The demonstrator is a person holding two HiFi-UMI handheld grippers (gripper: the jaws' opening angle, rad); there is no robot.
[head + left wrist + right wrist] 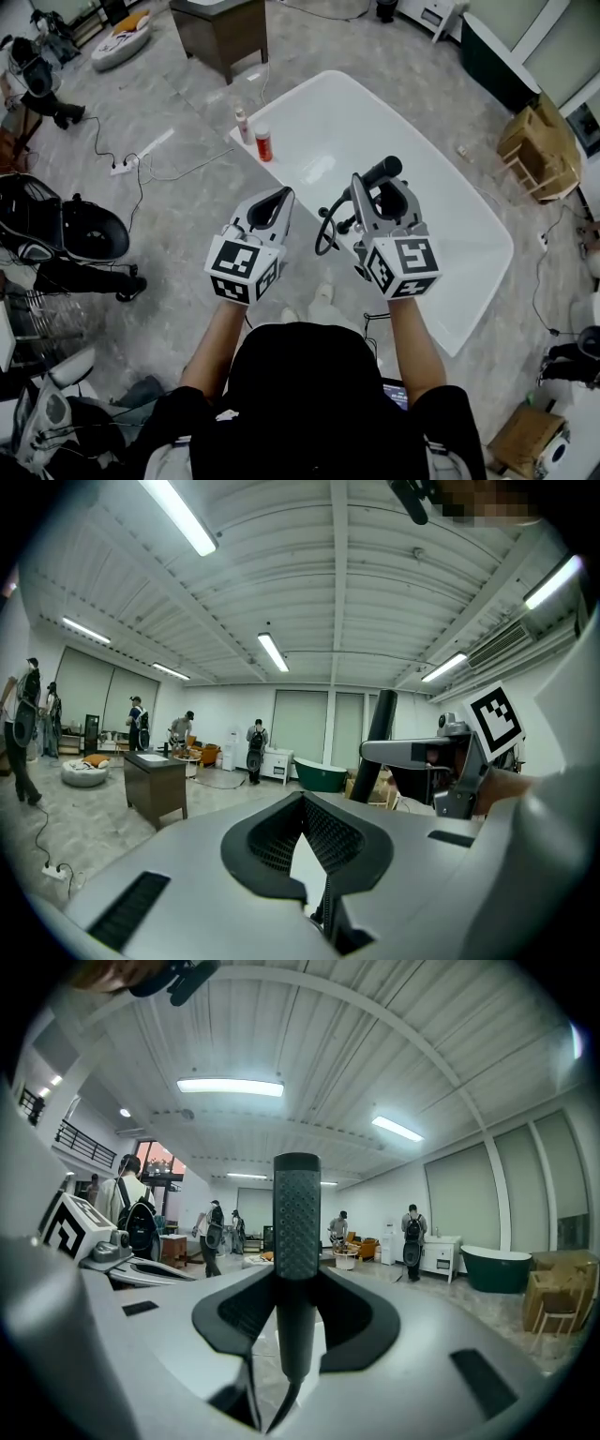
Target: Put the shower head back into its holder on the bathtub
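- Head view: we hold both grippers over the near side of the white bathtub point(450, 253). The right gripper point(384, 190) is clamped on the black shower head point(382, 171), which juts out past its tips. The hose point(327, 230) loops down to that gripper's left.
- Head view: the left gripper point(284, 194) is level with the right one and apart from it, and carries nothing. A red bottle point(263, 145) and a paler bottle point(242, 124) stand on the tub's rim, well ahead of it.
- Left gripper view: our left gripper point(303, 799) has its jaws drawn together at the tips, with nothing between them.
- Right gripper view: the shower head point(297, 1222), its handle textured, stands upright between the right gripper's jaws, which press on it from both sides.
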